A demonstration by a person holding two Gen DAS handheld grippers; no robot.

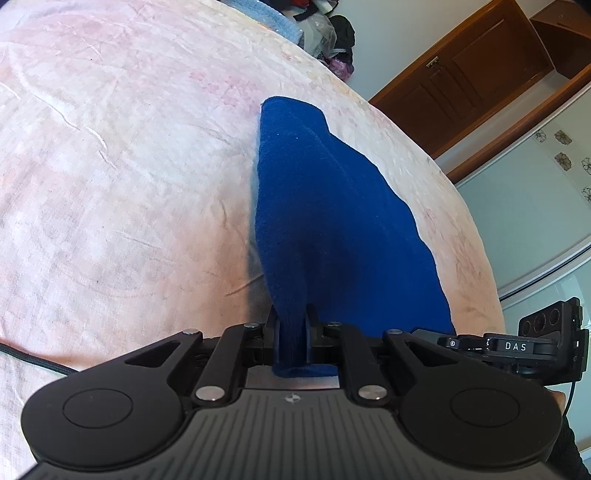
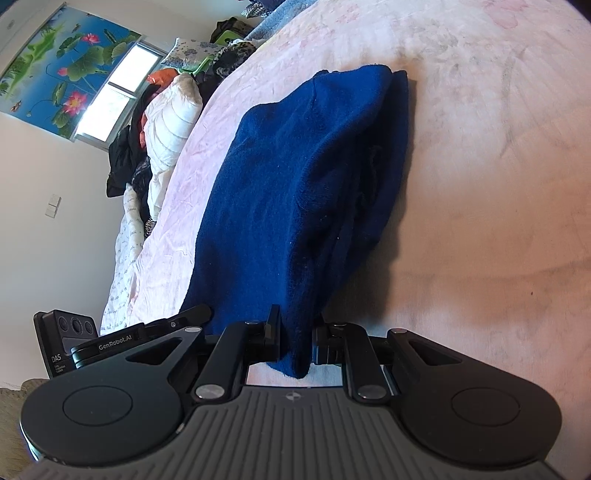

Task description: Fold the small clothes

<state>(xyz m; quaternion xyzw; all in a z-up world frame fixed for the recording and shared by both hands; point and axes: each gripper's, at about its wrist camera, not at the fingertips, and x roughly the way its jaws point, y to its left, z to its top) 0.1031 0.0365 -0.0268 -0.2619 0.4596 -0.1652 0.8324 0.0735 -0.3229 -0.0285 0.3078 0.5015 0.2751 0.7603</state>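
Observation:
A dark blue knitted garment point(image 1: 332, 221) lies partly folded on the pink bedspread point(image 1: 110, 166). My left gripper point(image 1: 293, 325) is shut on its near edge, and the cloth rises from the bed into the jaws. The same blue garment point(image 2: 295, 184) fills the middle of the right wrist view. My right gripper point(image 2: 295, 332) is shut on another part of its near edge, lifting it off the pink bedspread point(image 2: 498, 184). Each gripper's body shows at the edge of the other's view, so both hold the same edge close together.
A pile of clothes and bags point(image 1: 332, 33) lies at the far end of the bed. A brown wooden cabinet point(image 1: 480, 74) stands beyond the bed's right edge. In the right wrist view, pillows and clothes point(image 2: 166, 122) are heaped along the bed's left side, under a window.

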